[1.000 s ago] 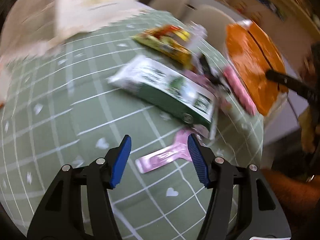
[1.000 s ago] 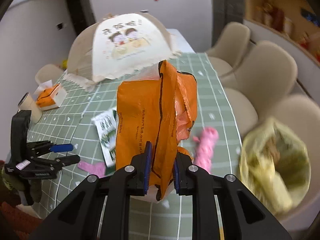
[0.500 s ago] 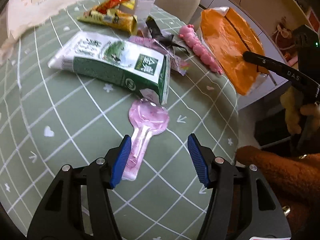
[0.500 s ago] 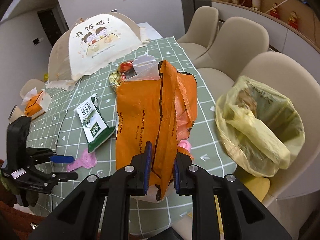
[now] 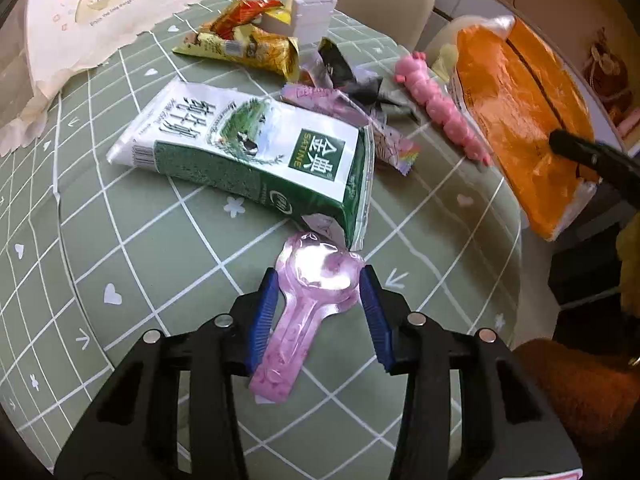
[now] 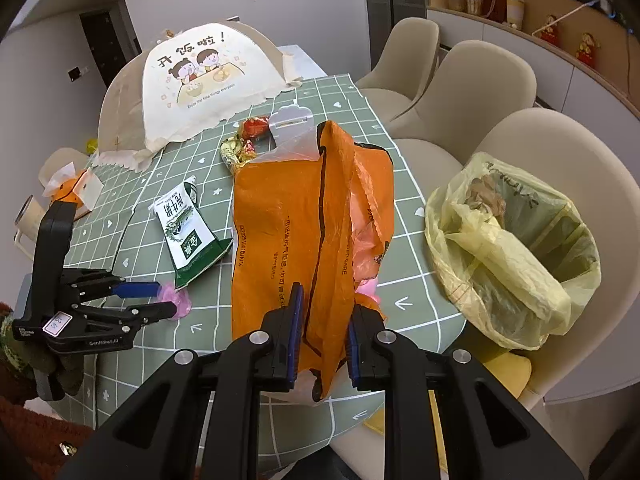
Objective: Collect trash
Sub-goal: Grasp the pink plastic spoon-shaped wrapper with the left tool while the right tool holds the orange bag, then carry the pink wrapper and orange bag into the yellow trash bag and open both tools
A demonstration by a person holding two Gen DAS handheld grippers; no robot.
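My left gripper point(image 5: 318, 280) is open, its blue fingers on either side of a pink plastic spoon-shaped wrapper point(image 5: 308, 292) lying on the green checked tablecloth point(image 5: 160, 248). It also shows in the right wrist view point(image 6: 160, 300). My right gripper point(image 6: 322, 320) is shut on an orange plastic bag point(image 6: 304, 232), held up over the table's near edge; the bag also shows in the left wrist view point(image 5: 516, 120). A green and white milk carton point(image 5: 256, 152) lies flat just beyond the pink wrapper. Snack wrappers point(image 5: 248, 44) and a pink toy-like piece point(image 5: 444, 108) lie farther back.
A yellow trash bag point(image 6: 516, 248) stands open on a beige chair right of the table. A cloth food cover point(image 6: 200, 80) stands at the table's far side. A tissue box point(image 6: 76, 188) and a paper roll point(image 6: 26, 216) are at the left. Beige chairs point(image 6: 480, 84) line the right.
My left gripper has moved forward and down, so its fingers now straddle the pink wrapper and have narrowed. The right gripper has kept its hold on the orange bag and swung the view slightly.
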